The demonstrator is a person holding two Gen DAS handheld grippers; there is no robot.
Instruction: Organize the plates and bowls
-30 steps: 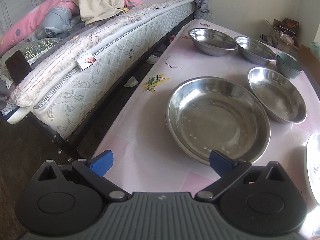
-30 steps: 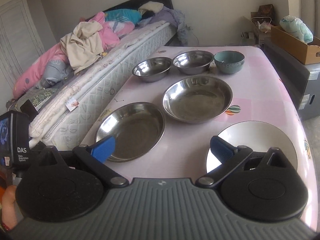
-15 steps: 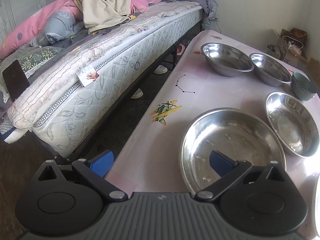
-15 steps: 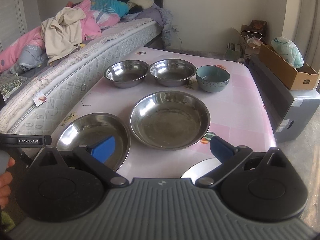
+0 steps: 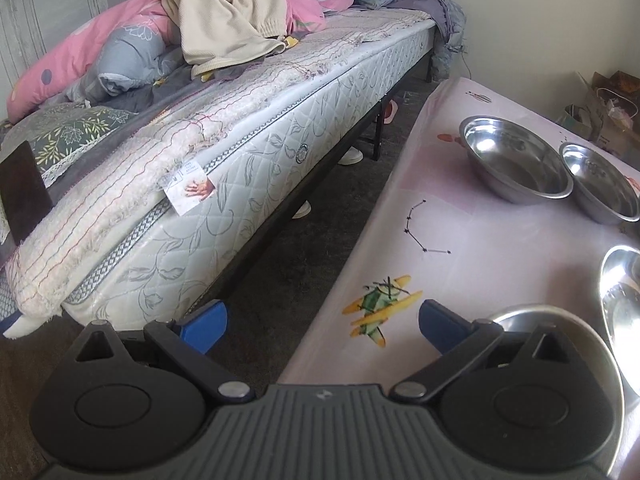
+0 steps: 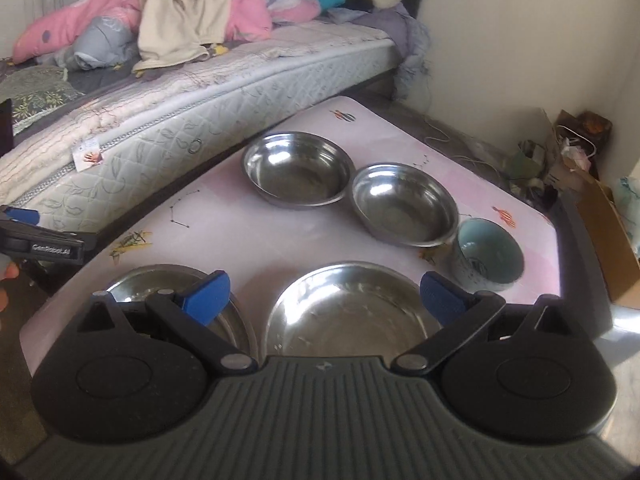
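Soft daylight, glare washing out the desk (image 5: pixel 624 432) at right of the steel bowl (image 5: pixel 516 168); fisheye edges curve and darken

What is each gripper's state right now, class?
Left gripper: open, holding nothing.
Right gripper: open, holding nothing.

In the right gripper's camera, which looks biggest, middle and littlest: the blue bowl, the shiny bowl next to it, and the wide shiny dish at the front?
1. Wide steel dish, though it is nearest the camera.
2. Steel bowl beside the blue one.
3. Blue bowl, clearly smallest.
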